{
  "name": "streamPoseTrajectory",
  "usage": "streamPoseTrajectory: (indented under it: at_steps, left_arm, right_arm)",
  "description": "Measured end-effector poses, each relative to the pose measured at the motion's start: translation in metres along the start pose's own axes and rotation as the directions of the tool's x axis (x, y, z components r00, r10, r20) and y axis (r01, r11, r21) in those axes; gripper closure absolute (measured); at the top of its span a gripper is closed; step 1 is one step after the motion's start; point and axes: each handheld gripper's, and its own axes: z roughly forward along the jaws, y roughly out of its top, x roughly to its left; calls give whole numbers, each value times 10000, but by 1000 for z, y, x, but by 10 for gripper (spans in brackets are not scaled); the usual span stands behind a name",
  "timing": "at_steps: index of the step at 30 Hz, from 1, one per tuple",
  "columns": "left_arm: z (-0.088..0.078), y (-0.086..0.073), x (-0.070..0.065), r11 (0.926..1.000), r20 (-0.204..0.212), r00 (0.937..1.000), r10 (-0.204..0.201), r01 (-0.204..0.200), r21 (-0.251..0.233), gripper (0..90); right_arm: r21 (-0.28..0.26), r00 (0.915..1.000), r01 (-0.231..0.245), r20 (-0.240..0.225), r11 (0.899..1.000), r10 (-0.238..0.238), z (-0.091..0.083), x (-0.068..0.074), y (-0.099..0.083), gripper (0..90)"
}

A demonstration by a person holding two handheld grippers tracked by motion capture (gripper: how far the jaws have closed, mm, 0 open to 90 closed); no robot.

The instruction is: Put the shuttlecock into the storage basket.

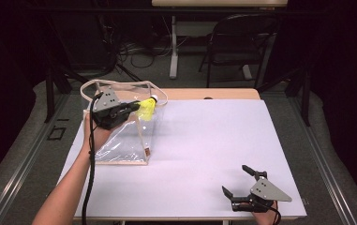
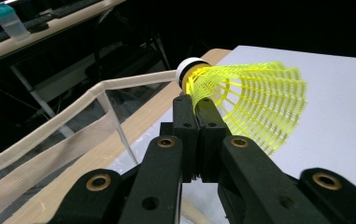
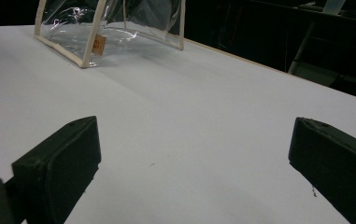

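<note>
Shuttlecock sits clamped by its skirt in my left gripper, above the clear bag. Right gripper rests open, empty. Next I judge: lower it inside, then release.

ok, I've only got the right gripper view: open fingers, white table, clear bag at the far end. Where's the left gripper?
Observer: The left gripper is up at the clear bag's open top, over its cream rim.
Operator: Holding anything?
Observer: Yes, a yellow shuttlecock, fingers shut on the mesh skirt beside the white cork.
Operator: Is it inside the bag?
Observer: From the high view I can't tell; the shuttlecock sits at rim height by the bag's right edge.
</note>
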Motion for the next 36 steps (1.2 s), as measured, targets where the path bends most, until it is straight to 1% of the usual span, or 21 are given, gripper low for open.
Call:
streamPoseTrajectory:
  at_steps: [4, 5, 14, 19, 22, 27, 28, 36]
  left_arm:
    - [-1, 0, 5, 10000, -145, 9999, -32, 32, 27, 889]
    - [-2, 0, 8, 9999, -188, 9998, -113, 114, 28, 890]
    - [-6, 2, 15, 9997, -345, 9991, -227, 226, -33, 889]
    - [-8, 3, 19, 9996, -506, 9984, -268, 265, -56, 890]
    - [-10, 3, 23, 9992, -607, 9974, -382, 375, -132, 889]
    - [-13, 5, 25, 9995, -728, 9968, -325, 319, -85, 890]
    - [-14, 6, 27, 9995, -808, 9962, -314, 308, -96, 890]
    - [-19, 9, 33, 9996, -1074, 9938, -291, 282, -99, 890]
  right_arm:
    - [14, 10000, 20, -3, 10000, -20, 0, 0, 0, 19]
    - [11, 10000, 3, -4, 10000, -3, 0, 0, 0, 19]
    - [31, 10000, 36, 5, 10000, -36, 0, 0, 0, 19]
    - [29, 10000, 31, 3, 10000, -31, 0, 0, 0, 19]
    - [-12, 10000, 18, 9, 10000, -18, -1, 0, 0, 19]
    - [-3, 10000, 4, -1, 10000, -4, 0, 0, 0, 19]
    - [-15, 10000, 75, -15, 10000, -75, 0, 1, 1, 19]
    - [-31, 10000, 35, -24, 10000, -35, 0, 1, 1, 19]
